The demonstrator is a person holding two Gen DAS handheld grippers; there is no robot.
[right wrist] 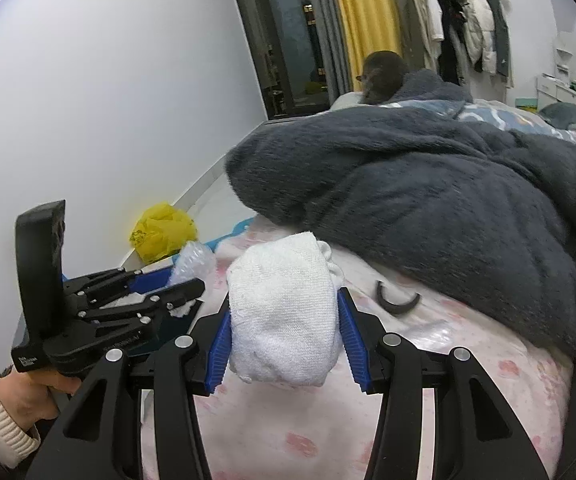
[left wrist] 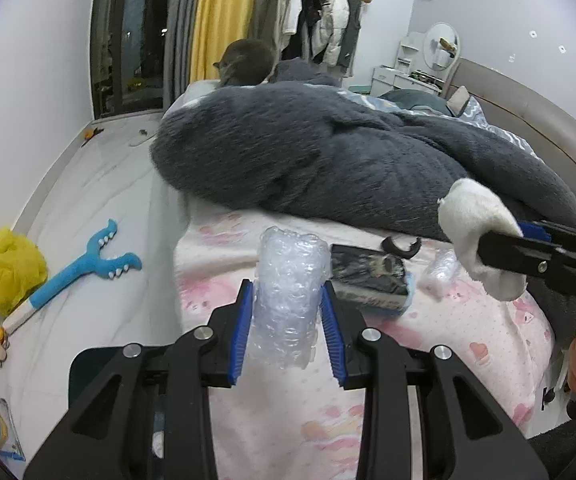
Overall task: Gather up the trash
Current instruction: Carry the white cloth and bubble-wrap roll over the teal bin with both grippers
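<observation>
the left gripper (left wrist: 287,312) has its fingers squeezed on a roll of bubble wrap (left wrist: 288,296), lifted above the bed (left wrist: 428,332). the right gripper (right wrist: 284,336) pinches a white rag (right wrist: 284,316), maybe a sock. both are off the bed, likely to carry away. a black wrapper (left wrist: 368,276) lies on the bed.

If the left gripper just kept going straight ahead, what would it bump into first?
Probably the grey blanket heaped across the bed. The left gripper, shut on bubble wrap, points over bare pink sheet toward it. Depth is hard to judge.
</observation>
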